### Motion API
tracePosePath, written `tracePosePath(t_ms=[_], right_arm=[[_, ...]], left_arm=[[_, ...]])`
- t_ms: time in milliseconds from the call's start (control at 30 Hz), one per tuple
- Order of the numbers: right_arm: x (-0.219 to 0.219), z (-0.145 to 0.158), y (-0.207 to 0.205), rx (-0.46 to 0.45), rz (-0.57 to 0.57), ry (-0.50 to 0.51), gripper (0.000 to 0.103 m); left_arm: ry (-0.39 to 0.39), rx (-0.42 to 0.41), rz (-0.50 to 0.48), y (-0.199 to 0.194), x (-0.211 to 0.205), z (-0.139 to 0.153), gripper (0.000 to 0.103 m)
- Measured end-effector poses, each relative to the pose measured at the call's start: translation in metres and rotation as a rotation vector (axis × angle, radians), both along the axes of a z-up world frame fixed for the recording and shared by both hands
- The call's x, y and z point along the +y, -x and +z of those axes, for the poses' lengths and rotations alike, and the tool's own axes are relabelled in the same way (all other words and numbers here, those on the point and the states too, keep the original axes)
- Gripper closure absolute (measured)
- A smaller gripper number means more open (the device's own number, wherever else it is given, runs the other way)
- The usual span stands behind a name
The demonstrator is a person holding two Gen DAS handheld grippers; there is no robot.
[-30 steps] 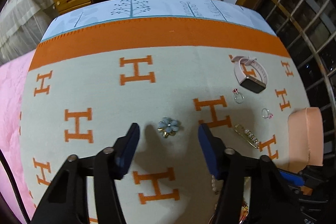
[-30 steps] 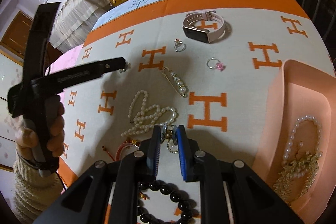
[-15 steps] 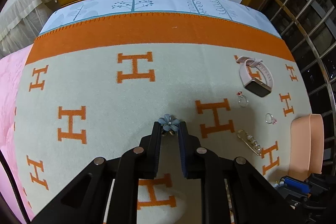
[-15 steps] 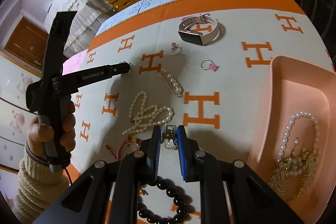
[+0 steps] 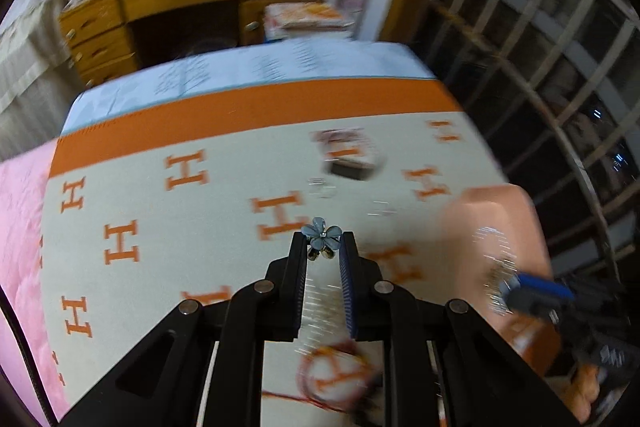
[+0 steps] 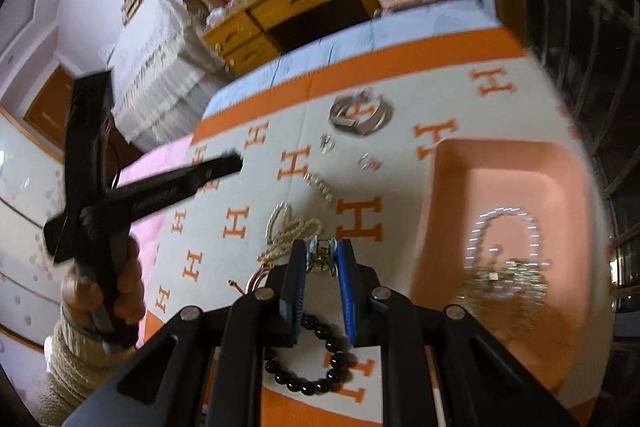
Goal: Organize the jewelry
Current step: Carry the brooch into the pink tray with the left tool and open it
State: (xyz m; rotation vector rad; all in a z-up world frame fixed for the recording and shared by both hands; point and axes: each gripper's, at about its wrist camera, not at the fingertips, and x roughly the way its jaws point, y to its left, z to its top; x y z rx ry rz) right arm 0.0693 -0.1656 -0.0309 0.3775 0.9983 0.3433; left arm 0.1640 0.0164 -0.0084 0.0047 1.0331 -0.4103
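- Gripping a blue flower brooch at its tips, the left gripper has its jaws nearly closed on the piece, which is raised clear of the blanket.
- The right gripper is likewise nearly closed, pinching a small gold-coloured trinket between its blue pads; what kind of piece it is cannot be told.
- The blanket, cream with orange H marks and an orange border, carries the loose jewellery.
- A peach tray sits at the blanket's right edge; a pearl strand and a gold tangle lie inside it, blurred.
- A watch with a pale strap lies near the far orange border.
- Two small rings and a pearl pin lie between the watch and the grippers.
- A pearl necklace lies heaped just beyond the right gripper's tips.
- A black bead bracelet lies at the near edge, beneath the right gripper.
- A red cord lies near the near edge, blurred.
- A hand in a knitted cream sleeve holds the left gripper's handle, over the blanket's left side.
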Motion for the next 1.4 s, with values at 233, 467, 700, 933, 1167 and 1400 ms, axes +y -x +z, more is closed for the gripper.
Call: tracePosePath(t_ms=[233,467,700,933,1167,1400], right_arm=[[-0.048,0.009,0.03,-0.064,-0.148,0.028,0.087],[-0.078,-0.025,0.034,0.026,-0.226,0.037,0.087],[-0.1,-0.042,0.047,0.064,-0.255,-0.022,0.085],[-0.097,-0.041,0.054,0.053,-0.246,-0.041,0.085],[-0.068,-0.032,0.063,-0.006,-0.176,0.048,0.085],[-0.038,-0.026,0.072,-0.05,-0.099,0.08,0.085]], left_arm=[[0.079,-0.029,-0.189,0.052,-0.068,0.024,0.089],[0.091,0.048,-0.29,0.075,-0.134,-0.007,0.089],[0.079,0.14,-0.262,0.073,-0.144,-0.034,0.057],[0.112,0.102,-0.182,0.077,-0.119,-0.025,0.044],[0.083,0.023,-0.077,0.095,-0.077,-0.019,0.03],[0.038,-0.061,0.057,0.117,-0.019,-0.011,0.029]])
